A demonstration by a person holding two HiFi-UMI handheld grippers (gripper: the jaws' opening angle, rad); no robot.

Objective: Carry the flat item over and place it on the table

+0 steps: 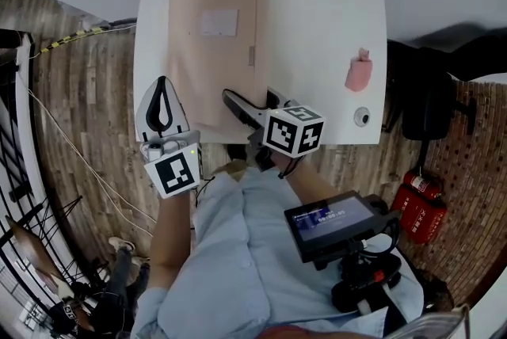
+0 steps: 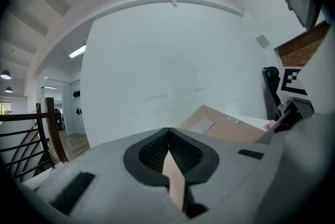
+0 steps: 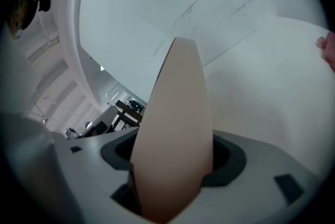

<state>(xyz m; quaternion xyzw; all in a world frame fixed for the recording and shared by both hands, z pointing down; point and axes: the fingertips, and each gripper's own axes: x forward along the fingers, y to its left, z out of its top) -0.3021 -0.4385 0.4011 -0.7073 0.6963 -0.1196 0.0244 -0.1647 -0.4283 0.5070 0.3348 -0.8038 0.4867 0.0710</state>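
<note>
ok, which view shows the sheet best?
Head view: the sheet lies on the table, with nearly its whole outline and its label visible. The left gripper view catches only the far part, slanted, plus a sliver up close. The right gripper view shows one near strip, with no outline.

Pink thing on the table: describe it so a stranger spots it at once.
On the white table, a large flat tan item covers the left half. The pink thing lies on the bare right side, near the right edge. It alone is pink; its only neighbour is a small round grey piece nearer the person.
</note>
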